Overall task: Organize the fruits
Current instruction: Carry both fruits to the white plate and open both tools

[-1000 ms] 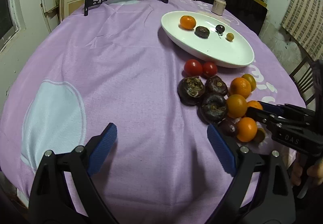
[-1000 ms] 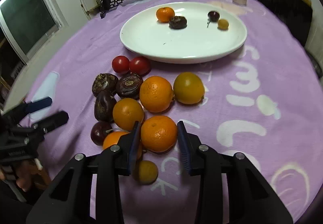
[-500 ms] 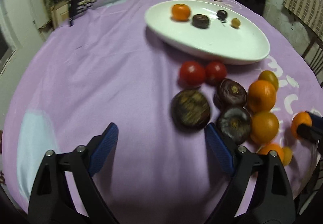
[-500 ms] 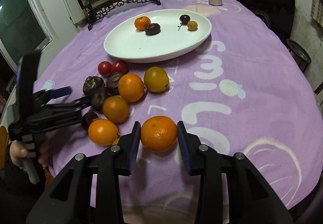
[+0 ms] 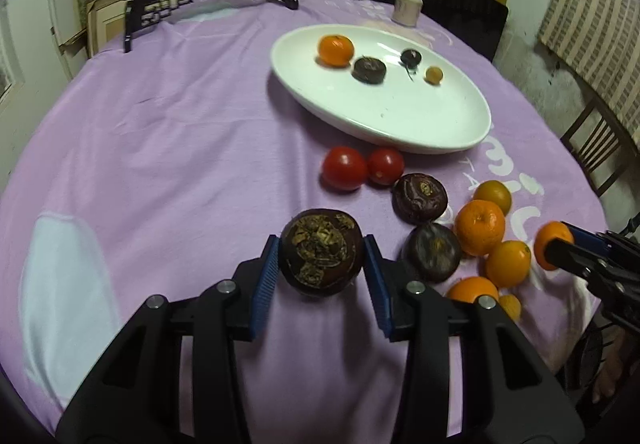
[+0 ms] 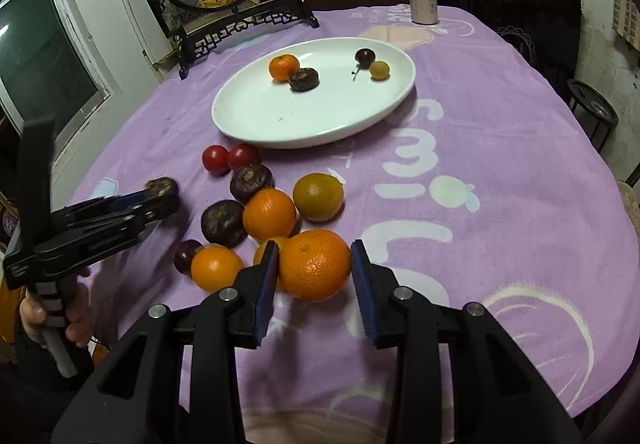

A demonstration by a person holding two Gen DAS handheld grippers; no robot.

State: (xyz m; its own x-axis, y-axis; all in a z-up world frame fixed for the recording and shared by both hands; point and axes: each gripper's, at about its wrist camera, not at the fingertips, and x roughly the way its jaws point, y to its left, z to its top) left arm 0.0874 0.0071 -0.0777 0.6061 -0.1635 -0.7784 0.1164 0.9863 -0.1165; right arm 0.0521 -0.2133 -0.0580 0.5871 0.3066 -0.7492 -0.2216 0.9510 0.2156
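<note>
Both claws have closed since a second ago: left gripper [image 5: 321, 269], wide open back then, now clamps a dark wrinkled fruit [image 5: 321, 252] at lower centre, its crusty brown top facing us. Right gripper [image 6: 313, 271] carries its orange [image 6: 315, 265], pads tight on both sides, above the purple tablecloth [image 6: 500, 148]. Just beyond lies the heap: two more dark fruits [image 6: 223, 218], two tomatoes [image 6: 215, 159], three oranges [image 6: 269, 213], one greenish citrus [image 6: 318, 197]. Upper centre, the white plate [image 6: 280, 124] has four pieces: an orange, a dark fruit, a cherry, a small yellow fruit.
</note>
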